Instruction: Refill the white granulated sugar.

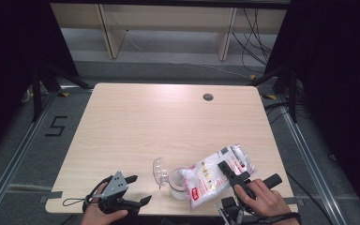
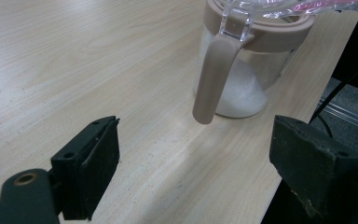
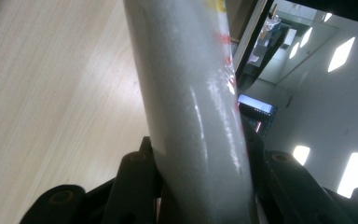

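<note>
table (image 1: 136, 126): bare wood, small round hole (image 1: 208, 97) far side | bag (image 1: 218, 173): white granules, clamped in right gripper (image 1: 234, 177), tilted over jar mouth, covering it | jar (image 2: 242, 70): near front edge, lid (image 1: 159, 169) flipped open, contents partly hidden | left gripper (image 1: 136, 190): jaws apart, empty, beside jar

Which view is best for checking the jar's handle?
The left gripper view: the jar sits close ahead, its beige handle hanging from the rim, white granules inside. The high view shows the jar small, flipped-open lid beside it, handle not discernible. The right gripper view has the bag across it.
</note>
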Tool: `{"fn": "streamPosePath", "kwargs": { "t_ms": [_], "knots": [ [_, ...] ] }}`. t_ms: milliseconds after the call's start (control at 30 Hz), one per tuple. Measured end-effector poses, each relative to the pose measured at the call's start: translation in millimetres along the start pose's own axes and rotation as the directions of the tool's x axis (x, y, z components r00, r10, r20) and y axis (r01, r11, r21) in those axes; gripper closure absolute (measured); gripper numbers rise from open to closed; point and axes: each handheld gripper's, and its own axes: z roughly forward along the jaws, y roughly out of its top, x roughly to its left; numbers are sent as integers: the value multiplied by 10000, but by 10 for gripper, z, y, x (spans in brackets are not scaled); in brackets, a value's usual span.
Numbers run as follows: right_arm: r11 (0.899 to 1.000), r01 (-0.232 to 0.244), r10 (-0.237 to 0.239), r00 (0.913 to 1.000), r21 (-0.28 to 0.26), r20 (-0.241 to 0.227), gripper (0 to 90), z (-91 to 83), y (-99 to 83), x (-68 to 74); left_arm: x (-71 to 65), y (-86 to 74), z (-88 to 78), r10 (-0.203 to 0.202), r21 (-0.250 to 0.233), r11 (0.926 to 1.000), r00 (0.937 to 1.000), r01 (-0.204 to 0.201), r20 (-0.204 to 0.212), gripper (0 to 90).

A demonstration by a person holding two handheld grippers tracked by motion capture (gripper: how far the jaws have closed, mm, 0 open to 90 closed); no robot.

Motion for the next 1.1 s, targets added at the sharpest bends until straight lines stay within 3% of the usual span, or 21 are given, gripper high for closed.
{"fn": "streamPosePath", "kwargs": {
  "t_ms": [1100],
  "knots": [
    [10000,13,-13,10000,-7,-10,683,4,-7,2,1,0,-2,13,10,10000,10000,-13,-4,158]
  ]
}}
